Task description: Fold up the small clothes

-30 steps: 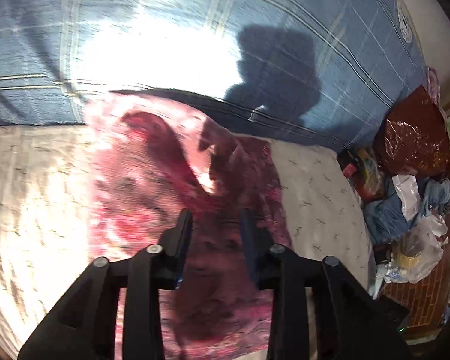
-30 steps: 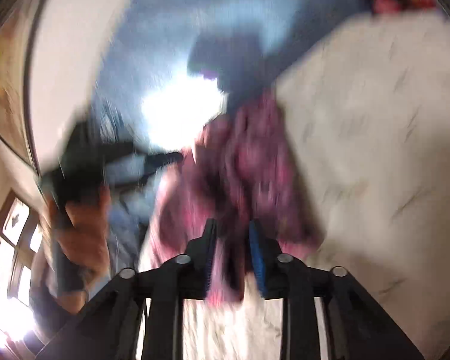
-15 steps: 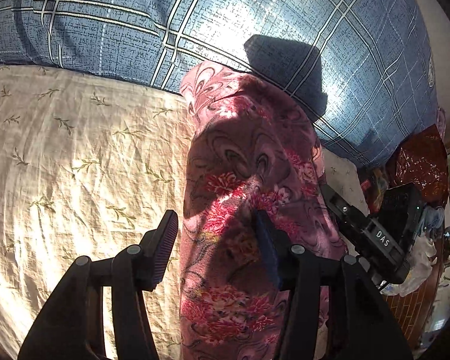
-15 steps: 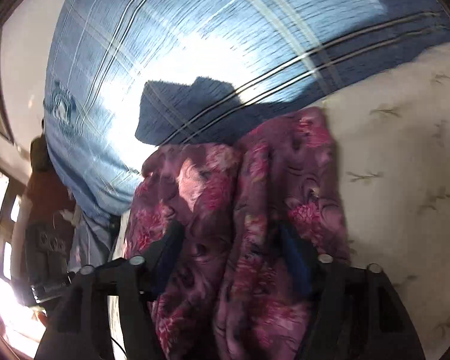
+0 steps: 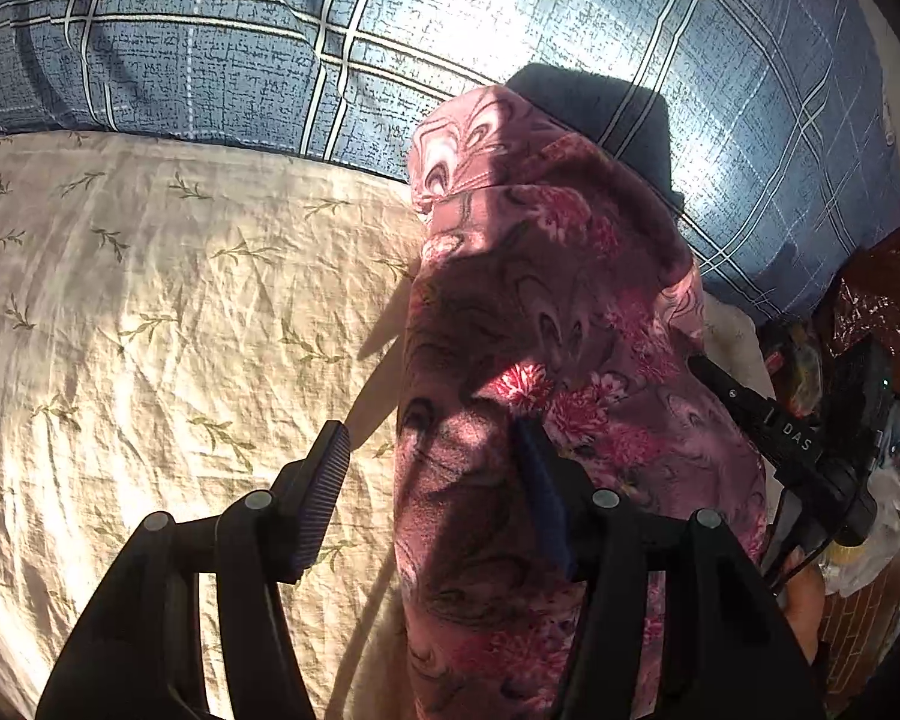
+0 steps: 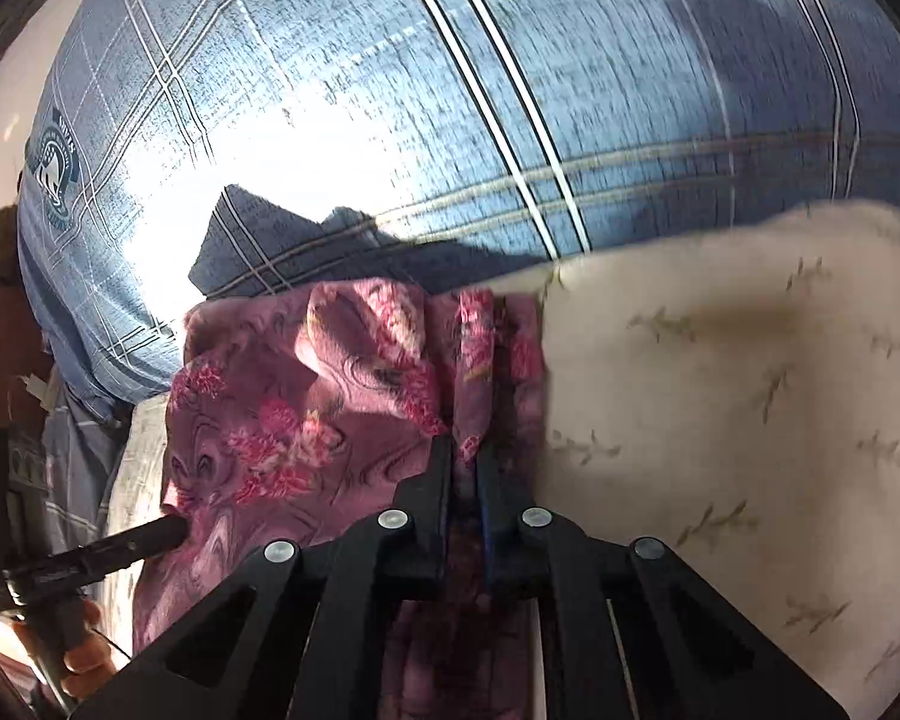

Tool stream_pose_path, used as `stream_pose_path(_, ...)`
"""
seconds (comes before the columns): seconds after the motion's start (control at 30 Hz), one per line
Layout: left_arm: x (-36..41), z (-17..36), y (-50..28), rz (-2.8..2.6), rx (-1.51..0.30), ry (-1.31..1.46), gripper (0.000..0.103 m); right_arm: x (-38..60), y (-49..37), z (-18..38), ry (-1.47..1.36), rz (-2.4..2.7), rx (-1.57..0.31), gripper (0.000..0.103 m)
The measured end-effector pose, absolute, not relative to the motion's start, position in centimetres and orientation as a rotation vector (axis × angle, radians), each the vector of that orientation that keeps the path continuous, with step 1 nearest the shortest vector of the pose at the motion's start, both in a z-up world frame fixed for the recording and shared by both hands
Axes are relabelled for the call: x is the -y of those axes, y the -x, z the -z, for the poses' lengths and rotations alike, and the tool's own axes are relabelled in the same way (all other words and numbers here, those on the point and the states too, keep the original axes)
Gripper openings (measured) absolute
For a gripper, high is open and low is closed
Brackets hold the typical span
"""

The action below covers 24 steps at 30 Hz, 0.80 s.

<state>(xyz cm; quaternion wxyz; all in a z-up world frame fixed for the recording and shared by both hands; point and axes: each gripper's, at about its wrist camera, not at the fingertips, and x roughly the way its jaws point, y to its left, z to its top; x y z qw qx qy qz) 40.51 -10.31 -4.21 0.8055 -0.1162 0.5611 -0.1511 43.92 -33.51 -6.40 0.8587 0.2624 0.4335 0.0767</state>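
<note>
Right gripper [image 6: 465, 462] is closing, and its jaws already pinch a raised fold of the pink floral garment [image 5: 546, 360] between them, right at the garment's edge nearest the bare sheet. Left gripper [image 5: 432, 462] is opening; its left finger stands clear over the cream leaf-print sheet [image 5: 150, 312], its right one lies against the cloth, and the garment's long left edge runs up between them with no squeeze on it. Released, then, on that side.

Garment lies as a narrow folded strip on the sheet, its far end lapping onto the blue plaid pillow [image 5: 390, 30], which runs across the back. Left of the strip, in the left wrist view, plenty of open sheet, wrinkled and sunlit. Right of it the room is tight: the other gripper's body pokes in there, and a pile of bags and clutter [image 5: 870, 360] crowds the bed's edge. In the right wrist view, open sheet spreads wide to the right.
</note>
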Motion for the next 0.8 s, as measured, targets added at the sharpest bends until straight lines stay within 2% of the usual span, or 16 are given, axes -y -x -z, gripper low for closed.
stream_pose_path(0.13,8.9,1.7,-37.8,0.363,-1.145,0.280,0.056,34.6,-38.9,3.3,-0.665,-0.313,-0.767,0.016)
stream_pose_path(0.2,8.8,1.2,-36.0,0.382,-1.107,0.286,0.056,33.6,-36.5,2.1,-0.654,-0.420,-0.719,0.023)
stream_pose_path(0.23,9.0,1.4,-35.2,0.383,-1.101,0.282,0.056,32.7,-35.9,2.0,-0.634,-0.466,-0.715,0.030)
stream_pose_path(0.3,9.9,2.9,-34.0,0.380,-1.118,0.262,0.056,30.6,-35.0,2.4,-0.497,-0.465,-0.743,0.034)
stream_pose_path(0.37,10.9,5.3,-33.5,0.350,-1.158,0.199,0.058,29.0,-35.3,5.2,-0.349,-0.381,-0.862,0.032)
stream_pose_path(0.4,10.4,5.3,-32.8,0.346,-1.123,0.175,0.058,28.7,-35.0,6.1,-0.329,-0.370,-0.886,0.031)
stream_pose_path(0.47,10.9,4.2,-31.9,0.321,-1.119,0.116,0.057,29.0,-34.1,4.7,-0.331,-0.330,-0.858,0.029)
stream_pose_path(0.53,10.7,2.8,-30.5,0.349,-1.086,0.115,0.057,29.5,-32.6,2.8,-0.352,-0.328,-0.807,0.035)
stream_pose_path(0.6,10.6,2.0,-29.0,0.373,-1.055,0.099,0.058,29.5,-30.6,1.5,-0.361,-0.382,-0.740,0.035)
stream_pose_path(0.67,11.2,3.0,-28.3,0.390,-1.074,0.079,0.063,28.6,-29.6,2.5,-0.338,-0.417,-0.780,0.034)
stream_pose_path(0.73,11.5,5.4,-28.6,0.374,-1.153,0.083,0.063,27.4,-30.1,5.7,-0.284,-0.381,-0.931,0.034)
stream_pose_path(0.8,11.1,4.9,-28.3,0.380,-1.121,0.093,0.063,27.5,-29.6,5.6,-0.289,-0.369,-0.887,0.032)
